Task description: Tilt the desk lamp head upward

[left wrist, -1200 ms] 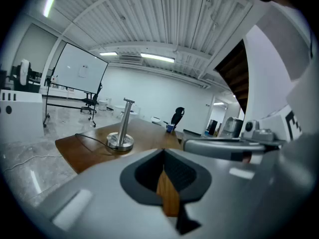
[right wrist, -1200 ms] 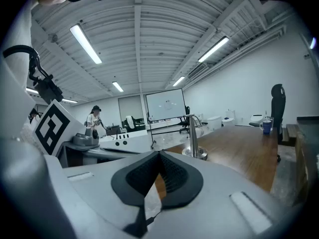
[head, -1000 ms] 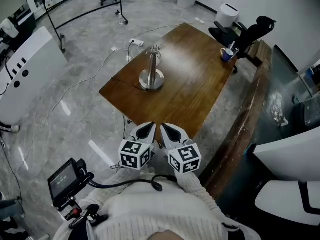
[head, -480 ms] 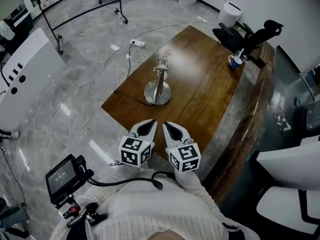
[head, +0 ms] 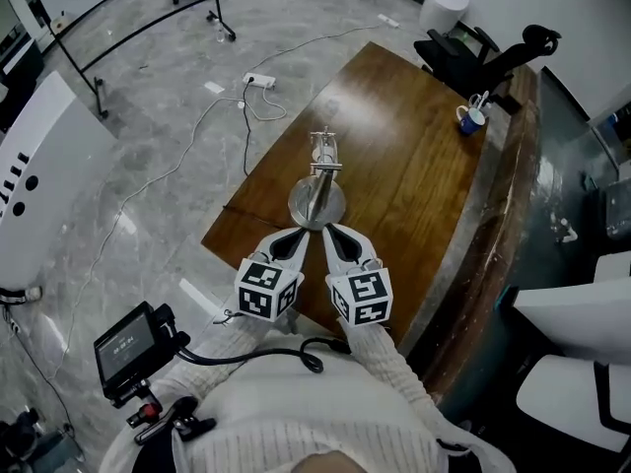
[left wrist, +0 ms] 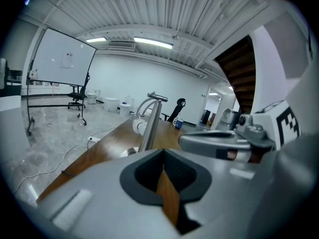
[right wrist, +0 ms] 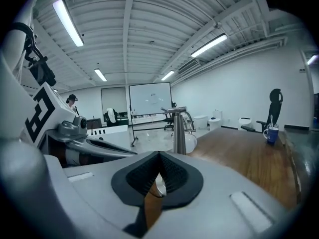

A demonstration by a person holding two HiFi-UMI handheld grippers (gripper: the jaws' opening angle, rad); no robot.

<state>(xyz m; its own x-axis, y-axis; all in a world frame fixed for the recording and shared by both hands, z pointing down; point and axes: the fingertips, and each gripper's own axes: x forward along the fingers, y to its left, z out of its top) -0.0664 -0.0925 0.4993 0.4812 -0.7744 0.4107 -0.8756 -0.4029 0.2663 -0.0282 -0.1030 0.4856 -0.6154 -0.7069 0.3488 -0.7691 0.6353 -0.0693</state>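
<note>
Left gripper and right gripper have advanced close to the desk lamp.

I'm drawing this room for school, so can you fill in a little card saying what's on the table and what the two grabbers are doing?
Table: brown wooden table
Lamp: silver metal desk lamp with a round base, upright near the table's near edge
Mug: small blue mug, far right edge of the table
Left side: left gripper, fingers shut, holding nothing
Right side: right gripper, fingers shut, holding nothing
Lamp touched: no, it stands ahead of both grippers
</note>
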